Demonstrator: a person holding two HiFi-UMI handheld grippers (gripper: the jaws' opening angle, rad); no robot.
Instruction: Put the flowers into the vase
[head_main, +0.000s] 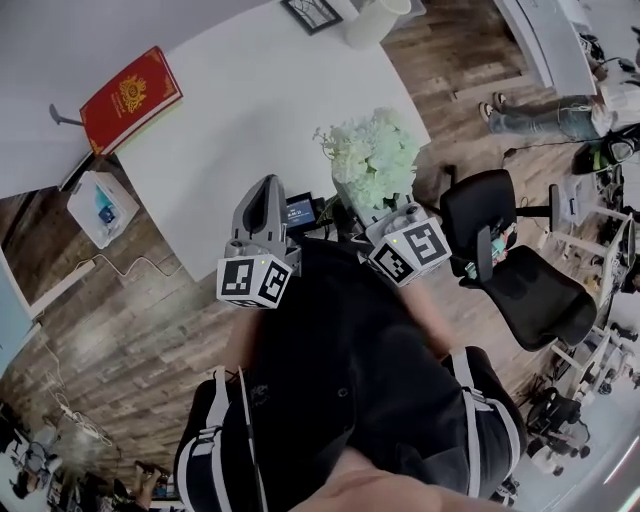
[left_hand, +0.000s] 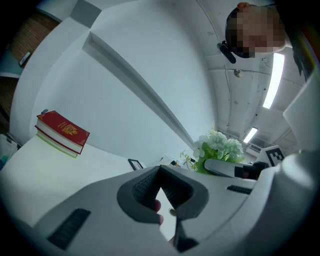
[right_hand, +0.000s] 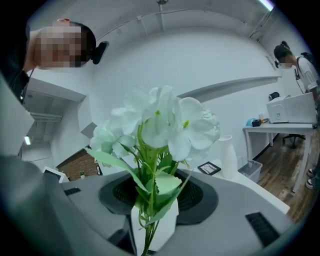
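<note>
Flowers (right_hand: 160, 125), a white artificial bunch with green leaves, stand upright between the jaws of the right gripper (right_hand: 159, 186), which are clenched on the stems. In the head view the bunch is over the near right corner of the white table (head_main: 250, 90), close to its edge. The table is the biggest thing, and its wide middle is bare from the grippers up to the far edge. A black office chair (head_main: 520, 270) stands on the wooden floor just beside the right side of the table, near the right gripper. The left gripper (head_main: 262, 200) is over the near edge, to the left of the flowers; its jaw tips meet and nothing is between them. A red book (head_main: 130, 97) lies at the left far corner. The white vase (head_main: 375, 20) stands at the far edge, well apart from the flowers, with a small picture frame (head_main: 312, 12) beside it.
</note>
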